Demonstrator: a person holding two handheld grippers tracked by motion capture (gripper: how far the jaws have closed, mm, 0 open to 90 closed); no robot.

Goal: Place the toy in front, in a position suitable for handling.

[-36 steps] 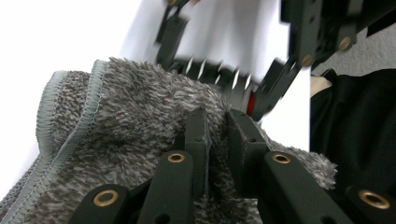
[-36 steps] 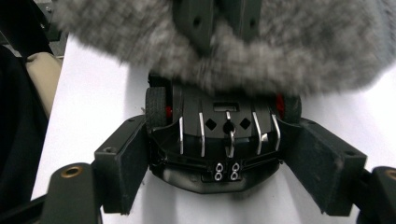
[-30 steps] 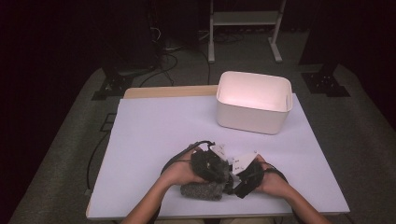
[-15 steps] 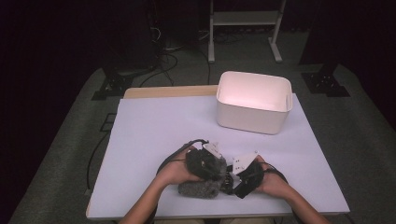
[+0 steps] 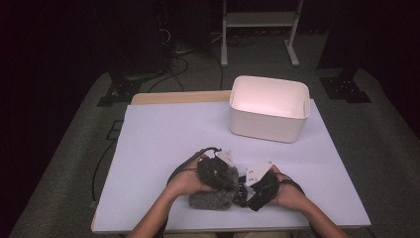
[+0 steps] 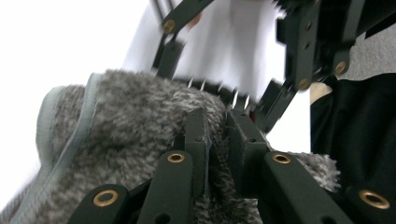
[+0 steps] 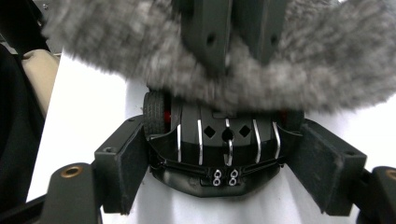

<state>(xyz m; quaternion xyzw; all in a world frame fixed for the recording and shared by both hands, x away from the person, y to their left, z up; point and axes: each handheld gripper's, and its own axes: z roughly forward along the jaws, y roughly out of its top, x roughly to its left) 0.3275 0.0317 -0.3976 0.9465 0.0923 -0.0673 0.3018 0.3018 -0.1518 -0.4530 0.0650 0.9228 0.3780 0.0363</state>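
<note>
A grey fuzzy cloth (image 5: 212, 199) with a pale hemmed edge (image 6: 70, 135) lies near the table's front edge. My left gripper (image 6: 215, 140) is shut on a fold of it. In the high view the left gripper (image 5: 218, 173) sits on top of the cloth, held by the left hand. Right beside it, my right gripper (image 5: 255, 188) holds a black toy car (image 7: 219, 154) by its sides, one wide-set pad on each flank. The car's rear with chrome bars faces the camera, and its front lies under the cloth (image 7: 303, 60).
A white open bin (image 5: 268, 114) stands at the back right of the pale table top (image 5: 163, 139). A person's forearms come in over the front edge. Cables trail on the dark floor beyond the table's left side.
The left gripper has edged slightly to the left with the cloth. The right hand and the car have kept still.
</note>
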